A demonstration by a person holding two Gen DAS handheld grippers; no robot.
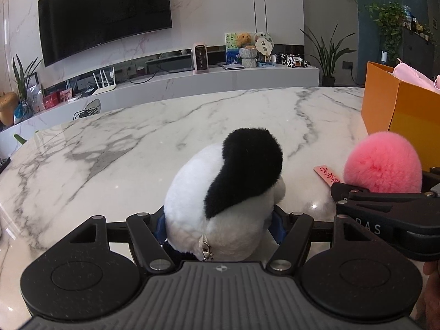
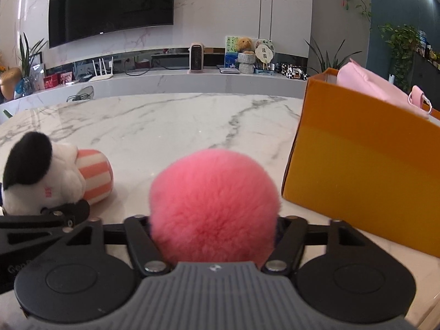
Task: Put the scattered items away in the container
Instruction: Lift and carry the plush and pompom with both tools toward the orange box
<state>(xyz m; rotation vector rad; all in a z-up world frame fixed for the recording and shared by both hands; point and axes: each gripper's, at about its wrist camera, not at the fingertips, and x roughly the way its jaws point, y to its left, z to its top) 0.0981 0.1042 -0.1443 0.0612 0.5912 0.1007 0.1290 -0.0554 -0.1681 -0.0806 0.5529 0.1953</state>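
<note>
Marble table (image 1: pixel 132 143) with two fluffy toys on it. Left gripper (image 1: pixel 220 221) has the black-and-white plush (image 1: pixel 228 189) sitting between its jaws, blue pads hugging both sides, so it looks gripped. Right gripper (image 2: pixel 213 227) sits around the pink pompom (image 2: pixel 214 203), but the fur hides the pads, so can't tell if they're actually squeezing it. Orange box (image 2: pixel 365 181) is at 2 o'clock from the pompom, just beside it, with something pink (image 2: pixel 365 82) poking out the top.
</note>
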